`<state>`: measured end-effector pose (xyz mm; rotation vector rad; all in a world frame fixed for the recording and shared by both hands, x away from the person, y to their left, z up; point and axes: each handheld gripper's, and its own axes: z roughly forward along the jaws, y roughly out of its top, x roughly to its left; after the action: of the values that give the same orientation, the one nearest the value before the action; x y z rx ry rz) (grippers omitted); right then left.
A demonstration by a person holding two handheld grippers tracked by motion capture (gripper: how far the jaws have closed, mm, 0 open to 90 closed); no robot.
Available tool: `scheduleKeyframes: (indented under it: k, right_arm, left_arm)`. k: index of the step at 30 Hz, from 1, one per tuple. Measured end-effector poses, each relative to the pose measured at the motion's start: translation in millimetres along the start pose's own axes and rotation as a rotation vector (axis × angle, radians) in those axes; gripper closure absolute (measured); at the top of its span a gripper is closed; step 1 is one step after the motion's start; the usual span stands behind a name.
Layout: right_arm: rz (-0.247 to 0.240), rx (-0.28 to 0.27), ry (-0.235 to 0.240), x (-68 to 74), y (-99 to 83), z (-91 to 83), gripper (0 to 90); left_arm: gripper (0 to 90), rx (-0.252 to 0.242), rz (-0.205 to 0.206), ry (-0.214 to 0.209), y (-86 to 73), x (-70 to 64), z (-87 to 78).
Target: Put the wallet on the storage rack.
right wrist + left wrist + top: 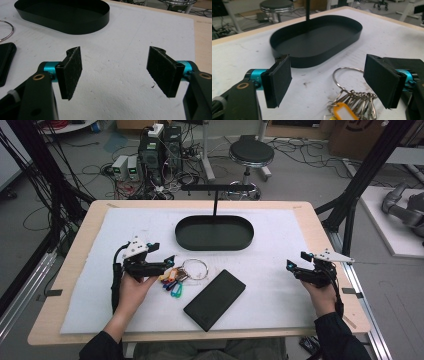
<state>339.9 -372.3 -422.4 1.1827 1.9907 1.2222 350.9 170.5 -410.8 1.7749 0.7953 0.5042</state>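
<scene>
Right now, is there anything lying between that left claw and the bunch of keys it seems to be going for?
Nothing visible. The left claw is open with its jaws on either side of the bunch of keys, only bare white mat between them. The black phone lies off to the side of the keys.

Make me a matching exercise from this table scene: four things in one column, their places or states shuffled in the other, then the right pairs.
Things:
1. key bunch
2. black tray
3. black phone
4. right gripper

Places or states:
A. far middle of the white mat, nothing in it
B. open over bare mat at the right side
C. lying slantwise near the front edge
D. just ahead of the open left gripper

Pairs: 1-D, 2-A, 3-C, 4-B
</scene>
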Motion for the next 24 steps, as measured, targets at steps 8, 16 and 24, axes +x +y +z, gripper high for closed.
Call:
scheduleKeyframes:
  k: [8,16,24]
  right_arm:
    - [-0.015,-0.004,0.022,1.1,-0.3,0.0,29.0]
    - [-0.032,-0.013,0.026,6.0,4.5,6.9,29.1]
    - [-0.050,-0.020,0.020,9.4,6.9,11.1,29.2]
  left_arm:
    - [28.3,0.020,-0.026,-0.096,-3.6,-21.1,-2.0]
    - [33.8,0.065,-0.033,-0.094,-11.2,-53.1,-20.7]
    - [34.8,0.135,-0.089,-0.087,-31.8,-82.7,-37.2]
